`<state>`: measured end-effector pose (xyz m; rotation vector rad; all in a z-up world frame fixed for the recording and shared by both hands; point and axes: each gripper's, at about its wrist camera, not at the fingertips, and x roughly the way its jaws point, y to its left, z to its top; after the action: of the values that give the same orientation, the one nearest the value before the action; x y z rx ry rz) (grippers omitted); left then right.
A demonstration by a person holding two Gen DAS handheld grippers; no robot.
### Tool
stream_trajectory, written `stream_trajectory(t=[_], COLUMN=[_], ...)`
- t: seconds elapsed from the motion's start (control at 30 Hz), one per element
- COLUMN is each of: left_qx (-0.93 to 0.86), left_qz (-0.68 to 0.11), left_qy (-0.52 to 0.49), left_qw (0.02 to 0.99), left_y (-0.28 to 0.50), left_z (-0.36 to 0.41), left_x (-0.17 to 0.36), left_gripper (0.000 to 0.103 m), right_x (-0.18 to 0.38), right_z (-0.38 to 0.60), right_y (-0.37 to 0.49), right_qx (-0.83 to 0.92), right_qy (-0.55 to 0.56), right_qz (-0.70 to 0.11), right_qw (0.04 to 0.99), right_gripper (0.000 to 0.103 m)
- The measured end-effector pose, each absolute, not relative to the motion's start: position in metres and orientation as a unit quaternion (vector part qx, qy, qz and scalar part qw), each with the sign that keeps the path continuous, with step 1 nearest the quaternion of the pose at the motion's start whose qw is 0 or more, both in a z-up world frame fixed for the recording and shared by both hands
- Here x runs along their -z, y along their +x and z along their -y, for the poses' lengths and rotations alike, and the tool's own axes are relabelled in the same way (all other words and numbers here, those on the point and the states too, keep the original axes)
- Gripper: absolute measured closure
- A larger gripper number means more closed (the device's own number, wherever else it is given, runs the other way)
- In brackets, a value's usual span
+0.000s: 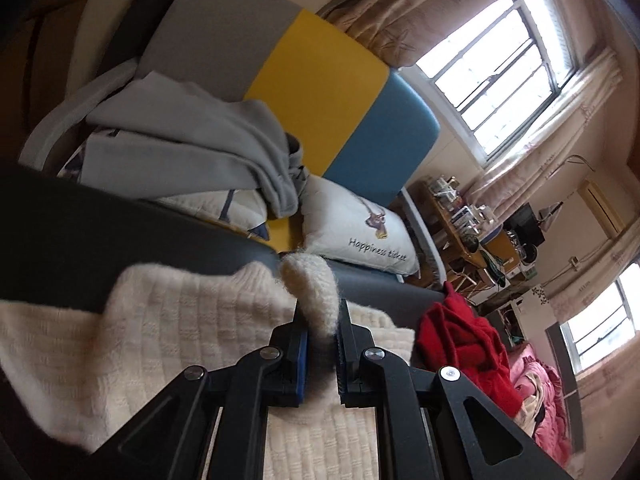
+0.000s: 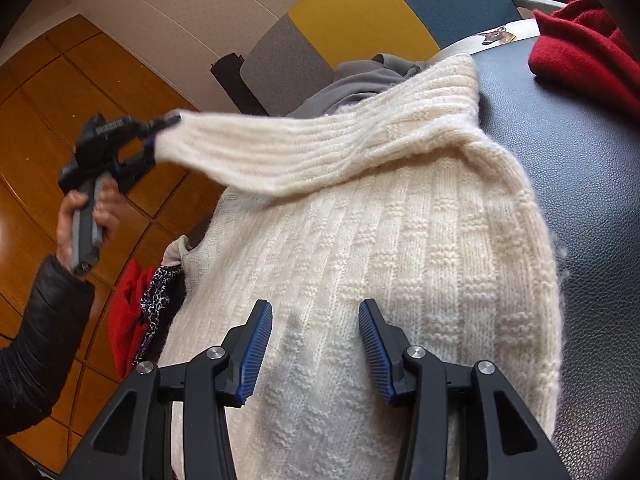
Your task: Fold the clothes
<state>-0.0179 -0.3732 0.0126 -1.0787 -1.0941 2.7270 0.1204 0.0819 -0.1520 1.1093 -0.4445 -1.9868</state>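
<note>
A cream knit sweater [image 2: 400,248] lies on a dark leather surface [image 2: 592,200]. My left gripper [image 1: 320,332] is shut on the sweater's ribbed sleeve cuff [image 1: 316,292]. In the right wrist view the left gripper [image 2: 150,140] holds that sleeve [image 2: 280,152] lifted and stretched out to the left, above the sweater body. My right gripper [image 2: 316,320] is open and empty, its blue pads [image 2: 256,344] hovering just over the sweater's body near its lower part.
A red garment [image 2: 580,48] lies on the dark surface at the far right; it also shows in the left wrist view [image 1: 464,340]. Grey clothes [image 1: 192,140] and a white pillow [image 1: 360,232] sit by a grey, yellow and blue headboard [image 1: 328,92]. More red and patterned clothes [image 2: 140,312] lie at the left edge.
</note>
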Motion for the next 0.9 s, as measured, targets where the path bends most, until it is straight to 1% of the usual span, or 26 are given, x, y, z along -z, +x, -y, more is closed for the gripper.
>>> stream_trajectory(t=[0.13,0.2,0.3,0.37,0.47,0.53,0.57,0.6,0.63,0.67,0.7,0.77,0.8,0.87,0.9], left_qx=[-0.845,-0.836,-0.825,-0.823,-0.820,-0.822,-0.823,-0.823,-0.822,-0.821,-0.825,-0.834,-0.831,-0.812,-0.804], left_qz=[0.378,0.380,0.381,0.375,0.366,0.372,0.388,0.409,0.429,0.447,0.443,0.402,0.382,0.376,0.381], left_qy=[-0.377,-0.395,-0.413,-0.422,-0.433,-0.427,-0.413,-0.394,-0.375,-0.354,-0.351,-0.375,-0.399,-0.437,-0.445], left_qw=[-0.020,-0.034,-0.053,-0.066,-0.079,-0.061,-0.043,-0.022,0.000,0.015,0.007,-0.041,-0.068,-0.092,-0.097], left_y=[-0.006,-0.004,-0.006,-0.010,-0.017,-0.019,-0.017,-0.014,-0.010,-0.005,-0.001,-0.001,-0.006,-0.015,-0.017], left_z=[0.394,0.401,0.408,0.411,0.416,0.417,0.418,0.420,0.422,0.425,0.427,0.427,0.428,0.430,0.430], left_x=[0.035,0.053,0.074,0.082,0.092,0.087,0.080,0.072,0.064,0.057,0.053,0.056,0.067,0.094,0.104], left_gripper=[0.092,0.092,0.092,0.090,0.090,0.090,0.091,0.091,0.091,0.091,0.091,0.091,0.091,0.089,0.088], right_x=[0.141,0.122,0.105,0.109,0.137,0.150,0.149,0.147,0.144,0.141,0.136,0.138,0.143,0.146,0.146], right_z=[-0.083,-0.087,-0.091,-0.094,-0.101,-0.103,-0.099,-0.096,-0.092,-0.090,-0.089,-0.089,-0.091,-0.094,-0.095], right_y=[0.113,0.098,0.060,0.028,-0.023,-0.040,-0.042,-0.044,-0.045,-0.042,-0.038,-0.033,-0.033,-0.035,-0.037], right_qx=[0.796,0.820,0.852,0.858,0.833,0.823,0.824,0.826,0.828,0.833,0.839,0.844,0.845,0.846,0.847], right_qy=[0.443,0.420,0.408,0.418,0.479,0.494,0.493,0.491,0.489,0.482,0.475,0.478,0.481,0.482,0.482], right_qz=[0.168,0.163,0.145,0.151,0.183,0.191,0.179,0.166,0.152,0.131,0.107,0.068,0.060,0.060,0.064], right_qw=[0.377,0.354,0.293,0.257,0.209,0.206,0.214,0.222,0.230,0.238,0.243,0.233,0.226,0.218,0.216], right_gripper=[0.058,0.057,0.057,0.057,0.057,0.056,0.058,0.067,0.078,0.082,0.085,0.087,0.087,0.090,0.087])
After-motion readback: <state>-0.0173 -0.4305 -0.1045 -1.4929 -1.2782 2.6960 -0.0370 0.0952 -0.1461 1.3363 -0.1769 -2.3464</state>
